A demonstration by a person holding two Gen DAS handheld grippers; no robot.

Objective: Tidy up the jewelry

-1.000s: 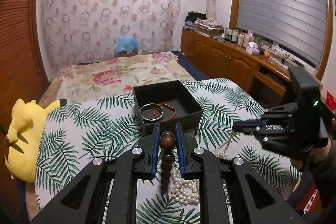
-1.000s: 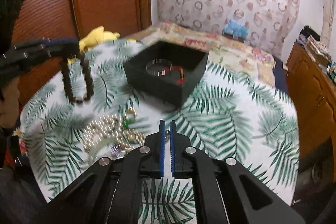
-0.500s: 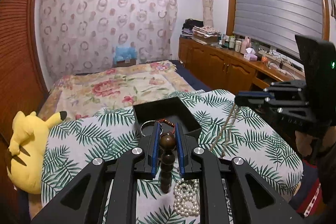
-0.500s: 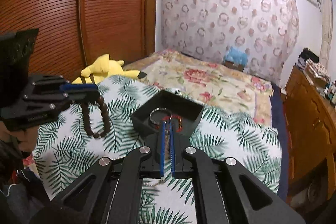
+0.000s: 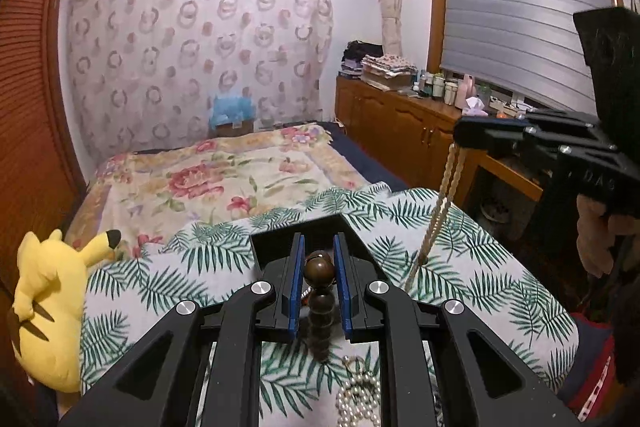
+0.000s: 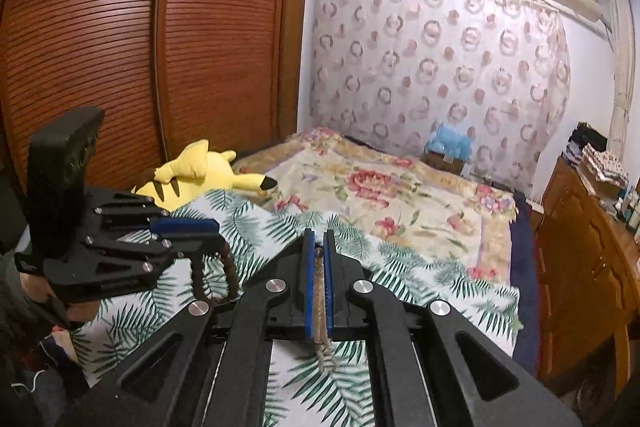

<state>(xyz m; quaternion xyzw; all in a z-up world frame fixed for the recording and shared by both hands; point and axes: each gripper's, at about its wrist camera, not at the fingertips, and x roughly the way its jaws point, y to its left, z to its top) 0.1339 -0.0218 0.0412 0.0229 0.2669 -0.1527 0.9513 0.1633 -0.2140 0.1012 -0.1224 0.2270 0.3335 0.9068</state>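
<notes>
- Above the palm-leaf cloth (image 5: 460,255), both grippers are held clear of the surface, each with jewelry hanging from it.
- A brown bead bracelet (image 5: 320,291) is clamped between the blue pads of the left gripper (image 5: 319,283); its loop is seen dangling below the fingers from the right wrist view (image 6: 212,279).
- A pale gold twisted chain (image 5: 444,203) is pinched by the right gripper (image 5: 464,135), whose pads are closed on it; the chain is seen hanging down towards the cloth.
- From the right wrist view, the same chain (image 6: 319,303) is seen running between the nearly touching pads of the right gripper (image 6: 319,255) and out behind them.
- A black jewelry box (image 5: 316,231) is set on the cloth just ahead of the left gripper's fingers; its inside is hidden by them.
- A heap of pearl strands (image 5: 360,399) is left on the cloth beneath the left gripper.
- A yellow plush toy (image 5: 48,307) is laid at the cloth's left edge, beside the wooden wardrobe (image 6: 140,47).
- A floral bedspread (image 5: 216,183) is spread beyond the cloth.
</notes>
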